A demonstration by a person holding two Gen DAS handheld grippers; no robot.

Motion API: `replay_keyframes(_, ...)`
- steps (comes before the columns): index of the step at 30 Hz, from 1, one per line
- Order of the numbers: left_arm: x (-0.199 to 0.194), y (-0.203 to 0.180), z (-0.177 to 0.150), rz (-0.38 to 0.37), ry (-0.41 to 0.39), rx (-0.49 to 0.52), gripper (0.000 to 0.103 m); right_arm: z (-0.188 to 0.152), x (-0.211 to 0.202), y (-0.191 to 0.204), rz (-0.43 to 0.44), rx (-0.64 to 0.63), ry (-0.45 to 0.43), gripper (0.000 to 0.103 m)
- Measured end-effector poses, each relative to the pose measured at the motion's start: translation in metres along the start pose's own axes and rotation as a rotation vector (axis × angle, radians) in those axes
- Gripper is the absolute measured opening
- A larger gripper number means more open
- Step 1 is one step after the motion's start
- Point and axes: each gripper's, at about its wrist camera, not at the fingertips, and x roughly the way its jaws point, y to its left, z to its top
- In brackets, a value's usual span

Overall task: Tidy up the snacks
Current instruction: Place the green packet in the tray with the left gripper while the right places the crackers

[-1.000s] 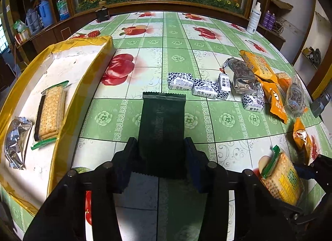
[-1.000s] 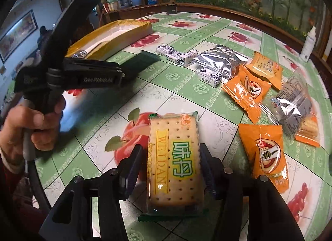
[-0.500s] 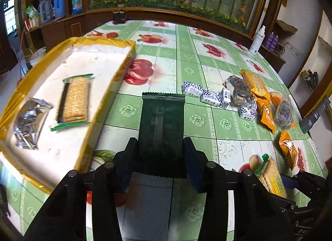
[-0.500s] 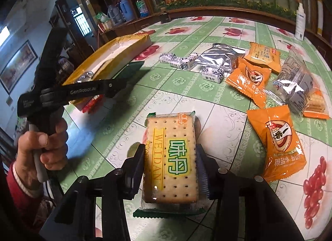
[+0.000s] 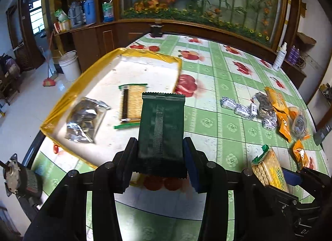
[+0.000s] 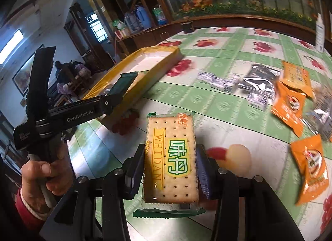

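A dark green packet [image 5: 160, 131] is clamped lengthwise in the left tongs [image 5: 159, 164], just short of the yellow tray [image 5: 62, 104]. A cracker packet [image 6: 171, 158] is gripped in the right tongs [image 6: 171, 170], farther from the tray.

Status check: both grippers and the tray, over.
Left gripper shut on dark green packet. Right gripper shut on cracker pack. Yellow tray holds two snacks, path open.
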Motion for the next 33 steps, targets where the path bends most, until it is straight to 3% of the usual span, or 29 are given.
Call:
replay_keyframes(9, 0.001, 0.038, 0.006, 0.026, -0.018, -0.070, 0.043, 0.027, 0.029, 0.035, 0.042, -0.049, 0.006, 0.047)
replay_keyframes(18, 0.024, 0.096, 0.028, 0.069, 0.012, -0.175, 0.043, 0.093, 0.087, 0.078, 0.072, -0.083, -0.027, 0.047)
replay_keyframes(24, 0.038, 0.101, 0.028, 0.096, 0.032, -0.175, 0.043, 0.123, 0.140, 0.094, 0.038, -0.081, -0.006, 0.047)
replay_keyframes(33, 0.047, 0.113, 0.021, 0.100, 0.057, -0.188, 0.043, 0.131, 0.172, 0.094, 0.040, -0.067, 0.005, 0.047)
